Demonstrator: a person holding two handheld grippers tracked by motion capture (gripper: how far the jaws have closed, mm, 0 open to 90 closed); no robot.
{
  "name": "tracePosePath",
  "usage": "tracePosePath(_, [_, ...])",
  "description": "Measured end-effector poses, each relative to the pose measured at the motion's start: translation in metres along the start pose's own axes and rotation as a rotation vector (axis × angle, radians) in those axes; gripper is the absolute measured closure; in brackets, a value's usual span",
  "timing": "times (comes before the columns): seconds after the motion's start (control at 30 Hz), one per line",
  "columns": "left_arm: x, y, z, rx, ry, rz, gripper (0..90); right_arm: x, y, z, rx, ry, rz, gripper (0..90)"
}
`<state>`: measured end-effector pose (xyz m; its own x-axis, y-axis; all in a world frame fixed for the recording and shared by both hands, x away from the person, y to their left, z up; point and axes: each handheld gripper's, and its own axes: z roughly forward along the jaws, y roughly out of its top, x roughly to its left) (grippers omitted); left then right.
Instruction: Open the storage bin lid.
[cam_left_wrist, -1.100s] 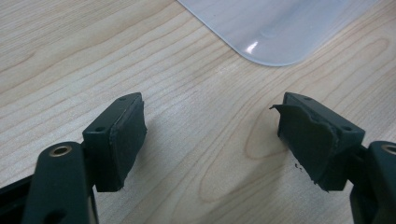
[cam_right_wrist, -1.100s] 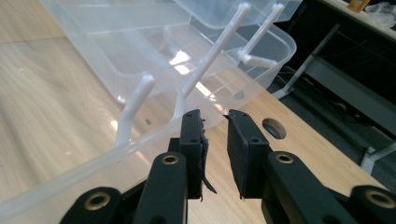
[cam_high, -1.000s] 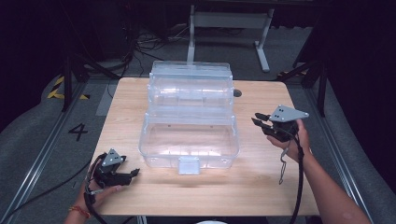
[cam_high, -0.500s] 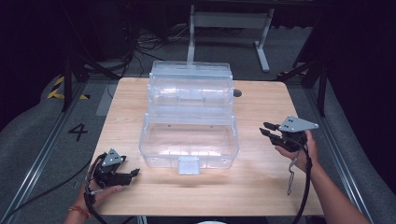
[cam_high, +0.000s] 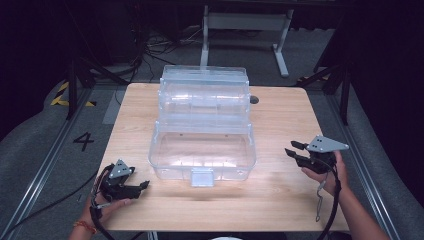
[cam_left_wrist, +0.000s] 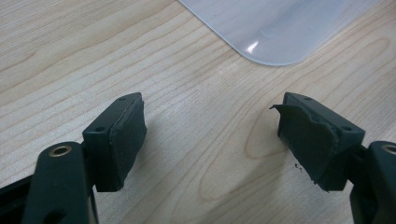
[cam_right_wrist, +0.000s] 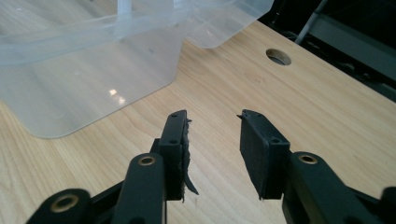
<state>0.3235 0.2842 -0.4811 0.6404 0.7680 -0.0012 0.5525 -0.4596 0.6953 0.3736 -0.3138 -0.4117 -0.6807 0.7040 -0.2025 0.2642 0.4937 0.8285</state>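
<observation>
A clear plastic box (cam_high: 202, 140) with its lid open stands in the middle of the wooden table (cam_high: 280, 190); its latch tab faces the near edge. My left gripper (cam_high: 142, 186) rests low at the near left, left of the box, jaws open and empty over bare wood (cam_left_wrist: 210, 135), with a box corner (cam_left_wrist: 275, 28) ahead. My right gripper (cam_high: 294, 150) hovers to the right of the box, pointing at it. Its jaws have just been opening and hold nothing (cam_right_wrist: 212, 140); the box wall (cam_right_wrist: 93, 88) lies ahead to the left.
A round hole (cam_high: 254, 100) is in the table behind the box, also seen as a hole (cam_right_wrist: 278, 57) in the right gripper view. A metal stand (cam_high: 245, 22) and cables sit on the dark floor beyond the table. Cables trail from both grippers.
The right gripper has moved down and toward the near edge, to the right of the box, and its jaws have spread. The left gripper has stayed in place.
</observation>
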Motion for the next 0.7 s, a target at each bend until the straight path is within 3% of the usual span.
tracePosePath(0.33, [0.0, 0.0, 0.0, 0.0, 0.0, 0.0, 23.8, -0.002, -0.031, -0.006, 0.066, -0.029, 0.06, 47.5])
tracePosePath(0.57, [0.0, -0.001, -0.001, -0.002, 0.003, -0.006, 23.8, -0.002, -0.049, -0.008, 0.119, -0.045, 0.05, 39.5])
tracePosePath(0.7, [0.0, -0.002, -0.002, 0.001, 0.004, -0.002, 23.7, -0.004, -0.063, -0.01, 0.132, -0.019, 0.09, 38.6])
